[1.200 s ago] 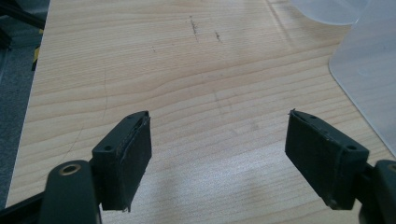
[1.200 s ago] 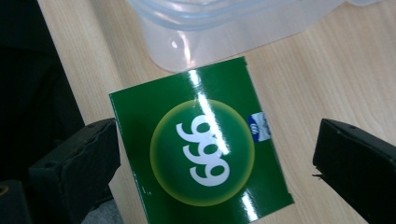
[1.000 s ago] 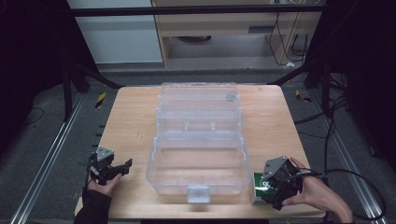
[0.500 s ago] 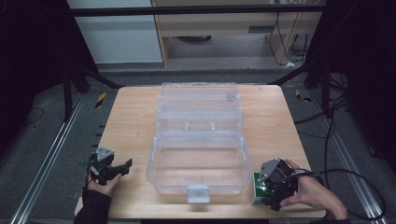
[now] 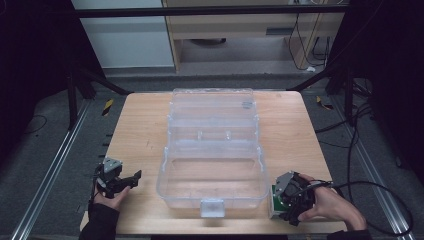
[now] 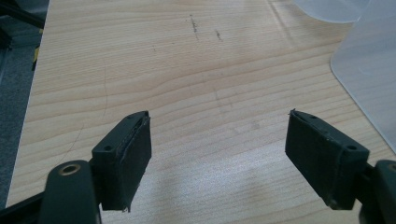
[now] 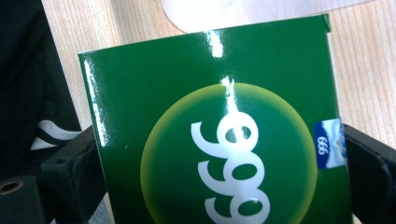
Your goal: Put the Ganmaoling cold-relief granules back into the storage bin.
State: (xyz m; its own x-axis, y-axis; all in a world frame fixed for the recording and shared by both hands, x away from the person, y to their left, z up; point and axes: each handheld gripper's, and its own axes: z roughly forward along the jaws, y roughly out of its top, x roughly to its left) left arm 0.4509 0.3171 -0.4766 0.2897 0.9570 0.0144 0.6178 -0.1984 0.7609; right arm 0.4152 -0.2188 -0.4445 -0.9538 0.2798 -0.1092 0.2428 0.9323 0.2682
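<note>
The right claw (image 5: 286, 200) sits at the near right corner of the tabletop (image 5: 140, 130), its 2 jaws pressed against the sides of a green box (image 7: 219, 140) marked 999, just beside the clear open case (image 5: 212, 150). The left claw (image 6: 219, 158) hovers wide open and empty at the near left. Judging from this, lift the box straight, keep the squeeze even on its glossy faces, and clear the case's rim before lowering.
</note>
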